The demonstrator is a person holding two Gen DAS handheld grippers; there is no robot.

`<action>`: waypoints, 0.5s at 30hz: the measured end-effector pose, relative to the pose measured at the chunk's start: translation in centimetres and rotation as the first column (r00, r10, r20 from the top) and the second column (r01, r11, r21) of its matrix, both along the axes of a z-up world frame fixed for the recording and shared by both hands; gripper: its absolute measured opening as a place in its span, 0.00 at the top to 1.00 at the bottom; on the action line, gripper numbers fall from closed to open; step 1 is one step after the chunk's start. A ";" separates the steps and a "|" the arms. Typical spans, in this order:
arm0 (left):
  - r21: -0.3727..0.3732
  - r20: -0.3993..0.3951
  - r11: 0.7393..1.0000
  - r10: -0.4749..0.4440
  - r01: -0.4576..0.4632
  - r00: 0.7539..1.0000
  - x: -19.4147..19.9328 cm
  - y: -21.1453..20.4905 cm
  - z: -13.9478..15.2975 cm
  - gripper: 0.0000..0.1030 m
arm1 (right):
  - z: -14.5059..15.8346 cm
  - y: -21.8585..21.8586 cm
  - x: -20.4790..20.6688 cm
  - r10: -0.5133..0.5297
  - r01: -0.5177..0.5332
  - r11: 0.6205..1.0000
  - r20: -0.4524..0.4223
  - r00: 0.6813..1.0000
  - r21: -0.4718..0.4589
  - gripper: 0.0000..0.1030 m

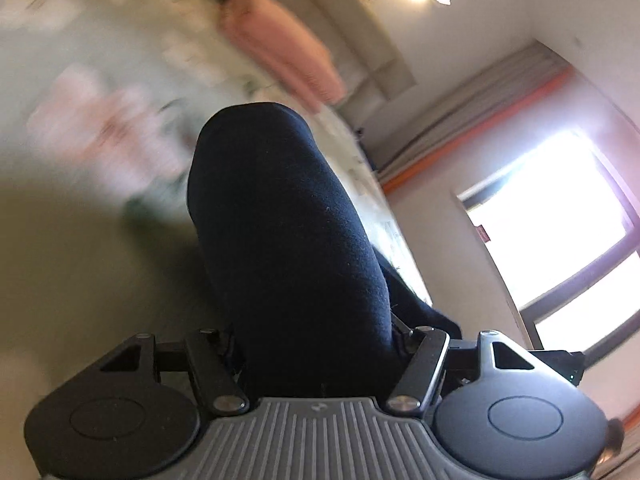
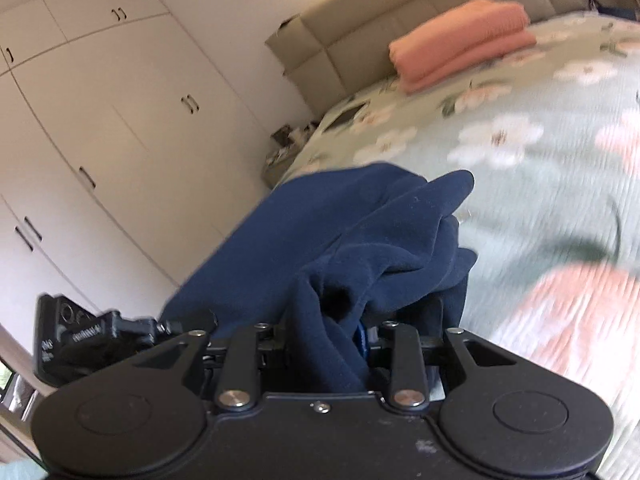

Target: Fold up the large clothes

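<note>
A dark navy fleece garment (image 1: pixel 280 200) fills the middle of the left wrist view. It rises as a thick roll from between the jaws of my left gripper (image 1: pixel 316 344), which is shut on it, and it hides the fingertips. In the right wrist view the same navy garment (image 2: pixel 360 232) bunches up in folds out of my right gripper (image 2: pixel 340 340), also shut on it, with its fingertips covered by cloth. Both grippers hold the garment above the bed, whose surface looks blurred behind it.
The bed has a pale green floral cover (image 2: pixel 520 160) and a beige padded headboard (image 2: pixel 360 36). A folded pink garment (image 2: pixel 460 44), also seen as the pink garment (image 1: pixel 280 48), lies near the headboard. White wardrobe doors (image 2: pixel 100 120) stand left, a cluttered nightstand (image 2: pixel 284 148) beside the bed, a bright window (image 1: pixel 560 200) right.
</note>
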State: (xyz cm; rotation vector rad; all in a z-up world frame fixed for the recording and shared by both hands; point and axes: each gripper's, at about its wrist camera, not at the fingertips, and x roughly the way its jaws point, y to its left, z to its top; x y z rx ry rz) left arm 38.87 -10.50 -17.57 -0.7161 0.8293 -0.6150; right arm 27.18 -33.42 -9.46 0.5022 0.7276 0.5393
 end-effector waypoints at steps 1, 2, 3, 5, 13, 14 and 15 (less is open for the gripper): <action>0.009 -0.015 1.000 0.016 -0.015 1.000 -1.0 0.4 -1.5 0.35 | -1.1 0.5 -0.8 0.006 -0.006 1.000 -0.014 1.000 -0.012 0.65; 0.015 -0.022 1.000 0.024 -0.024 0.999 -1.6 0.8 -2.8 0.35 | -2.0 0.8 -1.3 0.008 -0.008 1.000 -0.025 1.000 -0.017 0.65; 0.017 -0.025 0.999 0.031 -0.031 0.999 -2.3 1.3 -4.1 0.35 | -2.7 1.0 -2.0 0.005 -0.006 1.000 -0.036 0.999 -0.022 0.65; -0.005 -0.031 0.999 0.053 -0.053 0.998 -3.4 2.8 -6.4 0.33 | -3.8 1.1 -3.5 -0.015 0.013 0.999 -0.043 0.999 -0.032 0.64; -0.001 0.078 0.983 0.181 -0.182 0.980 -9.4 8.5 -4.6 0.33 | -3.9 -1.1 -10.6 -0.293 0.278 0.949 -0.088 0.952 -0.147 0.32; 0.016 0.096 0.980 0.194 -0.196 0.976 -10.5 9.2 -3.6 0.33 | -3.4 -1.3 -11.6 -0.321 0.304 0.940 -0.094 0.943 -0.154 0.30; 0.035 0.112 0.978 0.200 -0.205 0.973 -11.3 9.9 -2.4 0.33 | -2.7 -1.4 -12.5 -0.336 0.319 0.934 -0.088 0.938 -0.159 0.31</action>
